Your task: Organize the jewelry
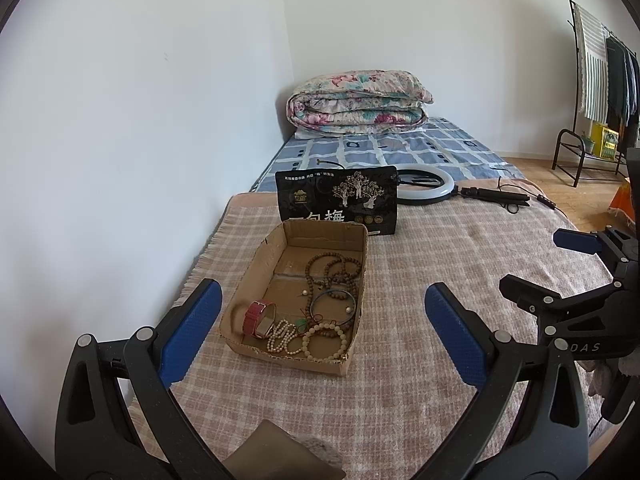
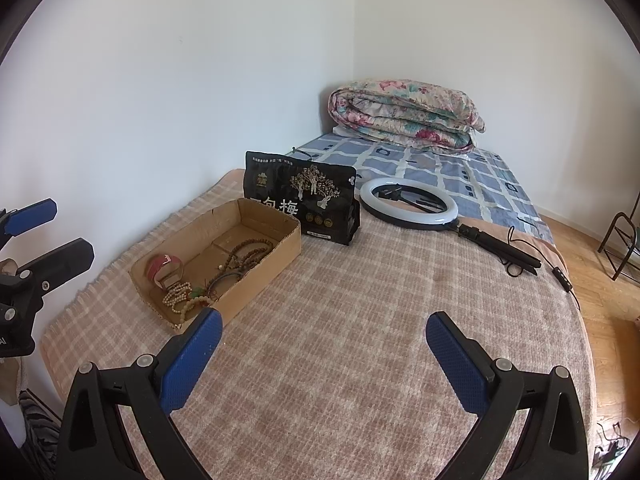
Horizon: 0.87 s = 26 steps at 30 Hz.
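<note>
While both grippers hover spread and empty, a cardboard tray (image 1: 256,264) of jewelry lies on the checked blanket (image 1: 420,280) directly ahead of the left gripper (image 1: 323,318). From the right gripper (image 2: 323,344), it sits ahead to the left.

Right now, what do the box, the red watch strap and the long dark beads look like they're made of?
The box looks like plain brown corrugated cardboard, matte, with torn, ragged edges. The red watch strap looks like leather or imitation leather, with a faint texture; which one can't be told. The long dark beads look like wood: brown, dull, round. They could be seeds.
</note>
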Tool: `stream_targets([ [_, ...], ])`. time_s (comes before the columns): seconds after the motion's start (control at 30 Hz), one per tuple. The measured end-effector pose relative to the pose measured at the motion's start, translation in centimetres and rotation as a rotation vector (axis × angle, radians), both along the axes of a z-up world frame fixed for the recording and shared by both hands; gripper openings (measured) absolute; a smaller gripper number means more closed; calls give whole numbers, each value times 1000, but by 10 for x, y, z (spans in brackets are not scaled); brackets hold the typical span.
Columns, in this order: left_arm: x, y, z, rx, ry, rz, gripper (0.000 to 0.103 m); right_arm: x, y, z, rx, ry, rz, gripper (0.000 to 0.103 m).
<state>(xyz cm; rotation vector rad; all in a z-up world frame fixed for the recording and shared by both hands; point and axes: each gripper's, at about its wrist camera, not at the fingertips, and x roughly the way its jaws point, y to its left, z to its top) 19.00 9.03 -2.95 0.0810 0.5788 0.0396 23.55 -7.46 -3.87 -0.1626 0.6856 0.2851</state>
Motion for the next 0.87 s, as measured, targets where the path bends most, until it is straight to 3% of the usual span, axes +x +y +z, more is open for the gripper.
stream_targets([
  [0.87, 1, 5, 4, 8, -11, 7, 103, -2, -5, -6, -3, 10, 6, 103],
])
